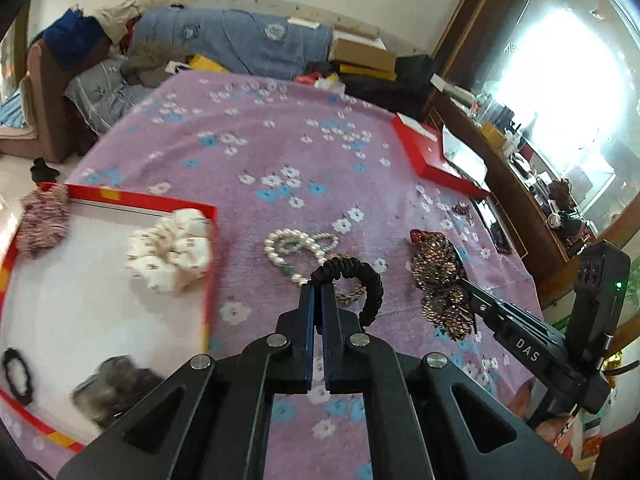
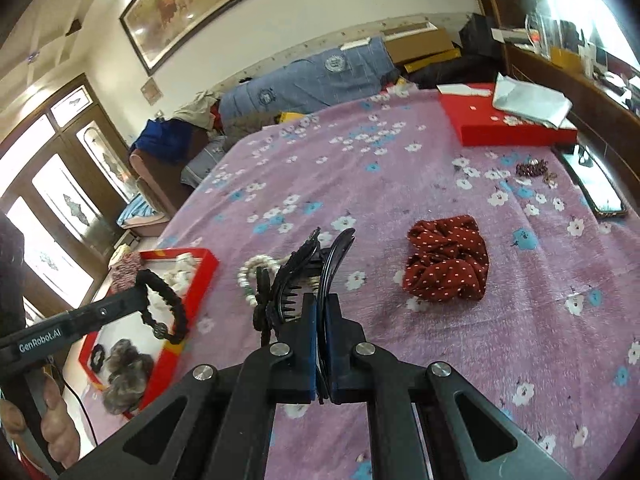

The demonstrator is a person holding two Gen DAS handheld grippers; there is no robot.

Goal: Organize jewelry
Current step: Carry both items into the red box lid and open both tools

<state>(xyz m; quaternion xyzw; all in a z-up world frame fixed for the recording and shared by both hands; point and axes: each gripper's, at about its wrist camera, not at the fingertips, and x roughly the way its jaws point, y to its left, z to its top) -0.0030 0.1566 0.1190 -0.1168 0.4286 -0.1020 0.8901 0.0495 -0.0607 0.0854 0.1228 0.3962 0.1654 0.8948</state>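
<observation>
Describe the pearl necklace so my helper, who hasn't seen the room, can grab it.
On the purple flowered blanket, look just right of the red tray holding scrunchies. The pearl necklace lies there in loops: the only string of white beads, with one green bead.

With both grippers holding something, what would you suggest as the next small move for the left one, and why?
Probably carry the left gripper leftward over the red tray and open it there. It is shut on the black hair tie, held above the purple cloth, and the tray already holds the white scrunchie.
</observation>
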